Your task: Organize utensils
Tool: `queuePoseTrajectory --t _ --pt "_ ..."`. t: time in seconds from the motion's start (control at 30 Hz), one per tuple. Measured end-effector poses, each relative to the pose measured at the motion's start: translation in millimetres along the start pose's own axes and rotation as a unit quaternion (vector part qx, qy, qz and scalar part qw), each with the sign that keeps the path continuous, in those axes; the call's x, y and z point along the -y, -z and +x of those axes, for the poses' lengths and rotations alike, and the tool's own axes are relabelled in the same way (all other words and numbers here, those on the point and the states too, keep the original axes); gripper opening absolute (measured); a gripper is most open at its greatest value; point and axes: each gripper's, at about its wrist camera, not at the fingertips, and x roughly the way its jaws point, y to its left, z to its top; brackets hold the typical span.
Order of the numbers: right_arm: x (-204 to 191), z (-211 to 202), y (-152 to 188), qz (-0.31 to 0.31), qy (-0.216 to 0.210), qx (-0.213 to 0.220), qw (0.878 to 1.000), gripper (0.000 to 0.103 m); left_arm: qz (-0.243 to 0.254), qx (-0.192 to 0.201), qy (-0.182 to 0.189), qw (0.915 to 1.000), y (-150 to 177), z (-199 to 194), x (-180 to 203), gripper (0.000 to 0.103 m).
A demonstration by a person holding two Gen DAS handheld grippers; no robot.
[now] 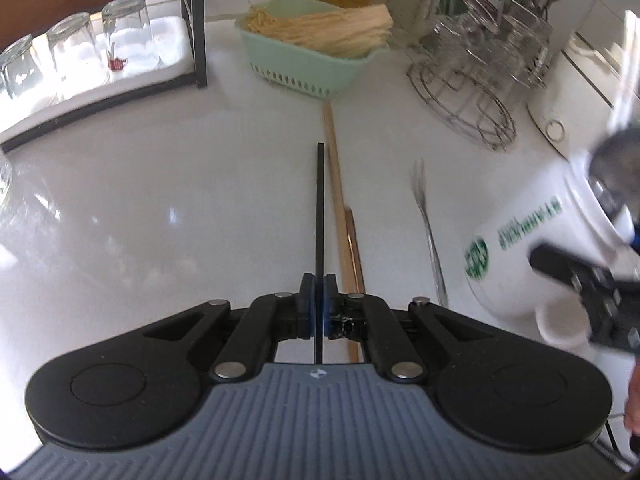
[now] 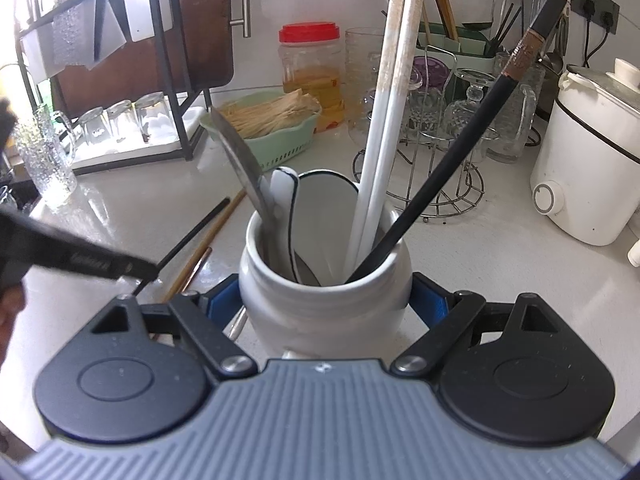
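Note:
My left gripper (image 1: 319, 296) is shut on a black chopstick (image 1: 320, 216), which points straight ahead just above the white counter (image 1: 160, 200). Beside it on the counter lie a wooden chopstick (image 1: 335, 176), a shorter brown one (image 1: 355, 248) and a metal fork (image 1: 427, 216). My right gripper (image 2: 326, 300) is shut on a white mug (image 2: 324, 296) with green print. The mug holds two white chopsticks (image 2: 384, 128), a black chopstick (image 2: 460, 152), a metal spoon (image 2: 240, 152) and white ceramic spoons (image 2: 320, 204). In the right wrist view the left gripper (image 2: 140, 270) comes in from the left with its black chopstick (image 2: 192, 236).
A green basket (image 1: 316, 68) of pale straws stands at the back, with a wire rack of glassware (image 1: 472, 92) to its right. Upturned glasses (image 1: 120, 32) sit on a black-framed tray at the left. A white cooker (image 2: 588, 168) is at the right, and a red-lidded jar (image 2: 310, 64) stands behind the basket.

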Motion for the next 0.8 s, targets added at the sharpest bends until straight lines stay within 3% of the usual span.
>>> queuePoseTrajectory --t 0.53,0.6,0.67,0.8 --pt "-2.2 1.8 -3.1 -0.003 0.004 -0.006 1.0 0.09 -0.04 -0.025 -0.006 0.9989 37.8 -20.1 -12.0 0.006" --pt "-1.7 1.8 -3.4 -0.005 0.004 -0.007 1.0 0.091 -0.046 -0.025 -0.008 0.9986 37.4 -20.5 -14.6 0.009" --pt "-1.6 1.8 -3.5 -0.006 0.003 -0.008 1.0 0.091 -0.052 -0.023 -0.01 0.9983 35.9 -19.6 -16.7 0.021" --pt "-1.7 1.9 -3.5 -0.006 0.004 -0.008 1.0 0.091 -0.048 -0.013 -0.017 0.9986 27.6 -15.6 -17.0 0.023"
